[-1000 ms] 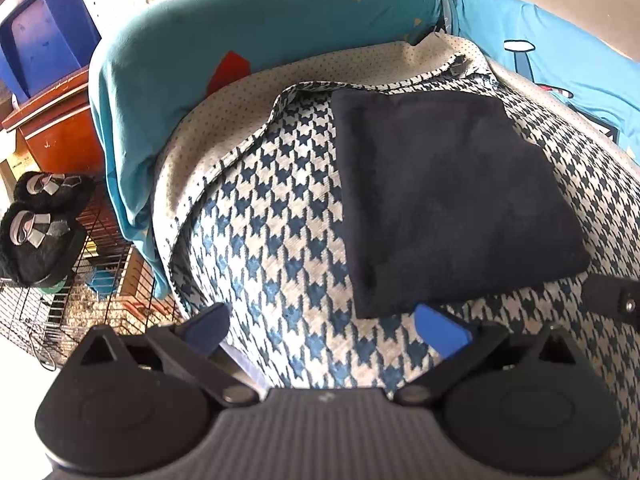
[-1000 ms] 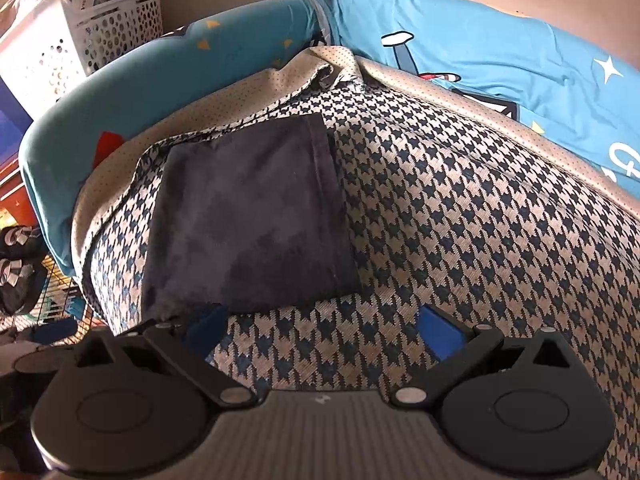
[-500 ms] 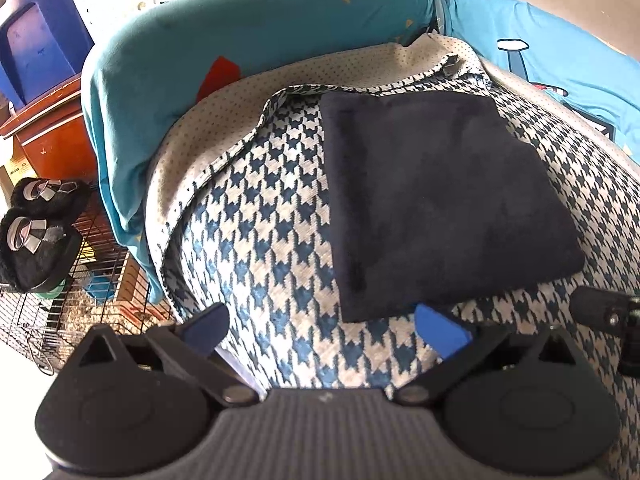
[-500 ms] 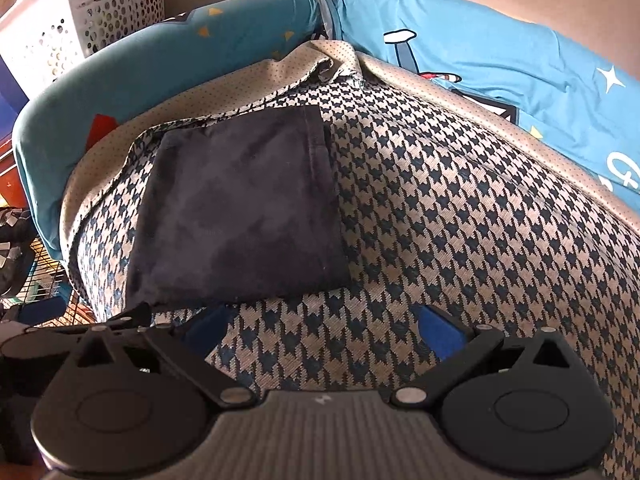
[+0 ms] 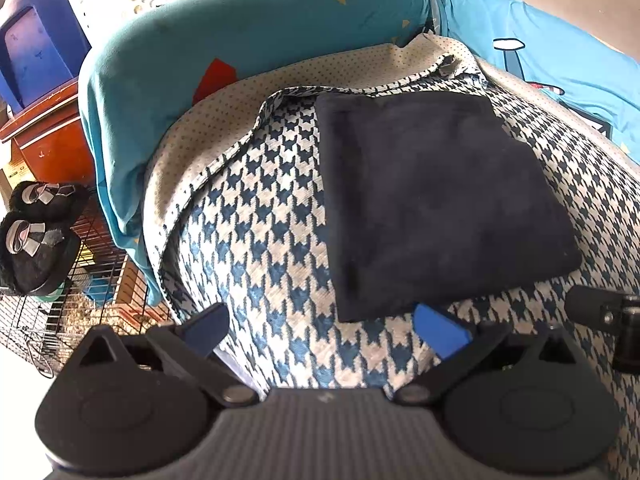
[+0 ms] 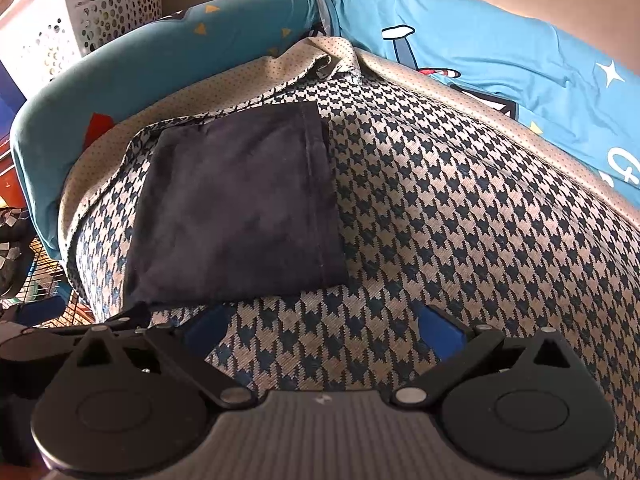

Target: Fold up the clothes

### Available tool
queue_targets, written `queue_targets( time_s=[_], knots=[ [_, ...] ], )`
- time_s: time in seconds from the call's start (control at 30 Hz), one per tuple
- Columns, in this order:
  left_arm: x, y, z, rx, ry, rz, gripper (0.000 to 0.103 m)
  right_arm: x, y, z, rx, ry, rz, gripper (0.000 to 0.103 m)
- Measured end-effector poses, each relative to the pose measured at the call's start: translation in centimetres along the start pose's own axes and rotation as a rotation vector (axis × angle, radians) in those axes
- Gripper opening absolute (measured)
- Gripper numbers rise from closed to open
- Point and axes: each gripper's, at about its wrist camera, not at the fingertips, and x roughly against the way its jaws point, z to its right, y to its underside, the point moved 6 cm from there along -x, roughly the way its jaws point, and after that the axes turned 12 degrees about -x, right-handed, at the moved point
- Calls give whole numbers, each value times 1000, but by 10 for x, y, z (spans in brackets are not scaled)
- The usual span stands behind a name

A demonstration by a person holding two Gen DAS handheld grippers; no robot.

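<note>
A dark navy, plush, already folded rectangular garment (image 5: 432,200) lies flat on the blue-and-cream houndstooth cover (image 5: 256,216). It looks soft, light and limp, best pinched at its near corners. The left gripper (image 5: 322,326) and right gripper (image 6: 322,326) hover before it, jaws spread and empty.

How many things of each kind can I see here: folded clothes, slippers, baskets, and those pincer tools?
Folded dark cloth: 1
Black slippers: 2
White basket: 1
Grippers, left gripper and right gripper: 2
Total: 6
</note>
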Motion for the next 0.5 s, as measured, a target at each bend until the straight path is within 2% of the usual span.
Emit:
queue_targets(
  time_s=[0.5],
  knots=[
    [0, 1, 3, -11, 1, -1, 103, -1, -1, 3, -12, 2, -1, 103]
  ],
)
